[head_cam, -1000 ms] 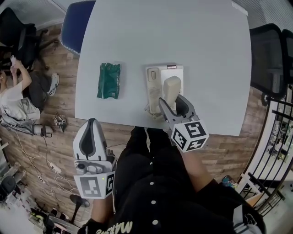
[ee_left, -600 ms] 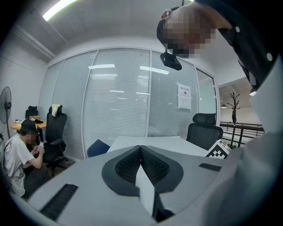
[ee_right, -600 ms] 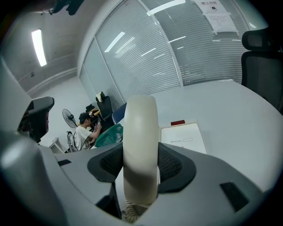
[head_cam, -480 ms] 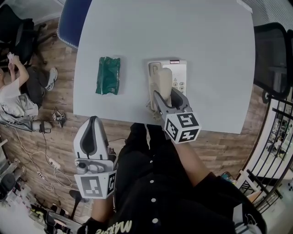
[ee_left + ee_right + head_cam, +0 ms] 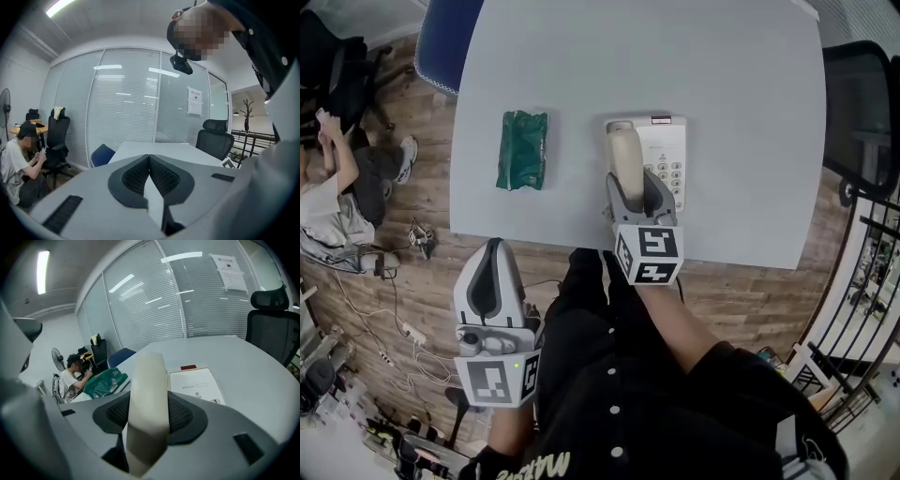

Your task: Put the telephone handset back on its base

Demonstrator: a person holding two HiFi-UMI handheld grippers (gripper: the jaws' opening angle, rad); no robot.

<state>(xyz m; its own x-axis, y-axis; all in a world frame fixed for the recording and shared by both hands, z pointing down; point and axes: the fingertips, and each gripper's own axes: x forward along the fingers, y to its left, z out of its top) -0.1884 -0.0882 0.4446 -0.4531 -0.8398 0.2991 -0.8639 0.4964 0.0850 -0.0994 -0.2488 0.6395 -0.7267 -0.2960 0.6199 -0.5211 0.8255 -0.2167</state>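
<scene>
1. The right gripper (image 5: 637, 192) is clamping the near end of the cream handset (image 5: 625, 155). The handset is lying along the left side of the base (image 5: 667, 155), just right of the middle in the head view. Whether it is sitting fully in the cradle, I cannot tell.
2. The left gripper (image 5: 149, 164) is hanging at the lower left, off the table, its jaws pressed together on nothing.
3. If the handset is sitting askew when it is released, it is risking rocking off the cradle.
4. Nothing is steadying the base, which is sitting close to the table's lower edge. A careless pull is likely dragging it toward that edge.
5. The pale table (image 5: 722, 103) is also carrying a green packet (image 5: 523, 150) left of the base, well apart.
6. Wooden floor (image 5: 403, 234) is showing at left, a blue chair (image 5: 450, 42) at upper left and a black chair (image 5: 861, 112) at right. A person (image 5: 328, 187) is sitting at the left edge.
</scene>
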